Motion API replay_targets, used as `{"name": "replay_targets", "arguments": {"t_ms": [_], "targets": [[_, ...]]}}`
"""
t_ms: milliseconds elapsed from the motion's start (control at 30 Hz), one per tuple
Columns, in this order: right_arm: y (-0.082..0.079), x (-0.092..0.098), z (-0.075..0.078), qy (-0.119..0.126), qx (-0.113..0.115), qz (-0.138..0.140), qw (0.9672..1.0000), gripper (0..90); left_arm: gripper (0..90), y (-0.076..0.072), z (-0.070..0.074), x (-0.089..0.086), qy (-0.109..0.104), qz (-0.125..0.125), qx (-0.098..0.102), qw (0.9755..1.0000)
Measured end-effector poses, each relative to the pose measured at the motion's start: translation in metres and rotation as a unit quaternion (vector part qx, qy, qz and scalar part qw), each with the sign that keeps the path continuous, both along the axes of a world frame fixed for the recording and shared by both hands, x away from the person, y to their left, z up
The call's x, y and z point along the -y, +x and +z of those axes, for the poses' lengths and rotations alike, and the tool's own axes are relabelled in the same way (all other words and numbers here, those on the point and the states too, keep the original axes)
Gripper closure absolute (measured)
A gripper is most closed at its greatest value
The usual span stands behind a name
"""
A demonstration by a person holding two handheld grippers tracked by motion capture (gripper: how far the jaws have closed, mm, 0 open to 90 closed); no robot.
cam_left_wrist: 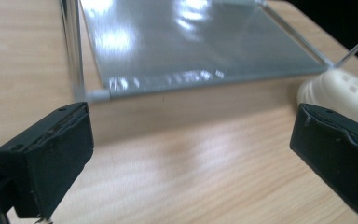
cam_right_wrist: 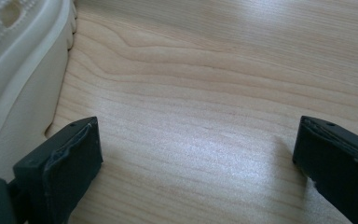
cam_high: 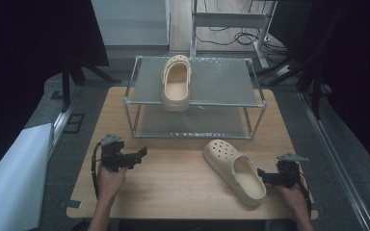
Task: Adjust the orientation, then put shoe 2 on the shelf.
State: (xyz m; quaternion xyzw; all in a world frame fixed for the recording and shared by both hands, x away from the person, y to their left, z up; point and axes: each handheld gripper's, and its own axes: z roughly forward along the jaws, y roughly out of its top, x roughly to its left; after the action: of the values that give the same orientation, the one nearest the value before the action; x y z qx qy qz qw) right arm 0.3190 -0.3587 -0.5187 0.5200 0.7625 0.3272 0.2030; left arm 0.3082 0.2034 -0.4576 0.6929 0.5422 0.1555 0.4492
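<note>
wooden table point(cam_high: 173, 178) (dark room)

In the left gripper view the cream clog point(cam_left_wrist: 340, 91) is cut by the right edge and partly covered by the right-hand jaw — just a rounded, holed stretch shows. The shelf rack point(cam_left_wrist: 191, 42) runs off the top, its upper shelf out of frame, and its far end is blurred by glare.

In the right gripper view that clog point(cam_right_wrist: 18, 65) is cropped by the left and top edges; only a side wall and sole are visible.

In the high view the second clog point(cam_high: 176, 83) on the rack's upper shelf overhangs the near rail, hiding part of it. The person's forearms leave the bottom edge — the surroundings to left and right are too dark to make out.
</note>
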Motion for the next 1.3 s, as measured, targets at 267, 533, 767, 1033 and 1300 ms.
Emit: {"name": "replay_targets", "arguments": {"t_ms": [267,533,767,1033,1300], "targets": [[-0.013,-0.004,0.003,0.021,-0.015,0.022,0.9994,0.6,0.0,-0.016,-0.033,0.001,0.027,-0.006,-0.002,0.9996],[-0.033,-0.038,0.003,-0.021,-0.021,0.078,0.9966,0.4,0.0,-0.029,-0.053,0.0,0.074,-0.012,-0.028,0.9968],[-0.04,-0.048,0.005,-0.027,-0.027,0.085,0.9956,2.7,0.0,-0.03,-0.061,0.004,0.106,-0.014,-0.047,0.9931],[-0.046,-0.035,0.021,0.026,0.0,0.055,0.9981,12.8,0.0,-0.028,-0.065,0.013,0.16,-0.01,-0.068,0.9847],[-0.052,-0.034,0.034,0.071,0.006,0.043,0.9965,13.3,0.0,-0.028,-0.065,0.014,0.159,-0.006,-0.069,0.9848]]}}
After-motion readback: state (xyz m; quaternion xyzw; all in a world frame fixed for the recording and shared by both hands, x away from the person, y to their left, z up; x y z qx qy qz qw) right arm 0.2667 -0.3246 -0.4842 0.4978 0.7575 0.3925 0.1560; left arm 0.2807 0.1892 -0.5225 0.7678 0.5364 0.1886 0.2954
